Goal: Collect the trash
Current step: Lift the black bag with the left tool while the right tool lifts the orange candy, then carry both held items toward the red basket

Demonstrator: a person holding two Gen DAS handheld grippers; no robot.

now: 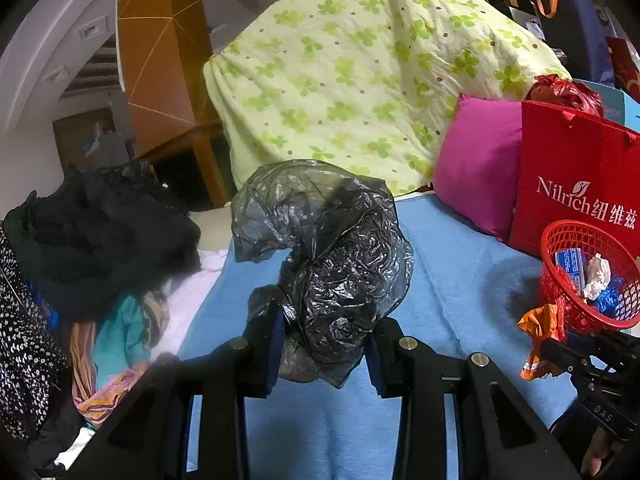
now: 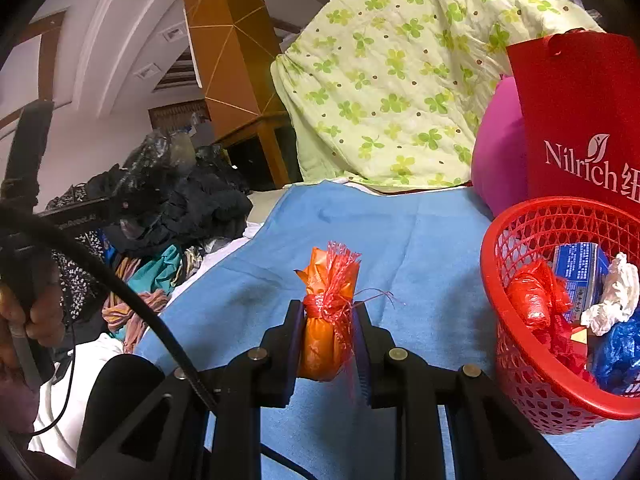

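Left wrist view: my left gripper (image 1: 326, 354) pinches the crumpled black bag (image 1: 324, 248), light and slippery; my right gripper (image 2: 328, 344) clamps the soft orange bundle (image 2: 326, 312) mid-body.

Two close wrist views low over the blue blanket (image 1: 440, 260), both facing the floral quilt (image 2: 400, 60), seemingly side by side.

- A blue blanket (image 1: 448, 280) covers the bed.
- A quilt (image 1: 360, 72) printed with green clovers is heaped at the far end.
- A magenta pillow (image 1: 480, 168) leans beside a red "Nilrich" paper bag (image 1: 576, 176).
- Dark and patterned clothes (image 1: 100, 248) are piled along the left edge.
- An orange-brown wooden column (image 2: 228, 48) rises behind.
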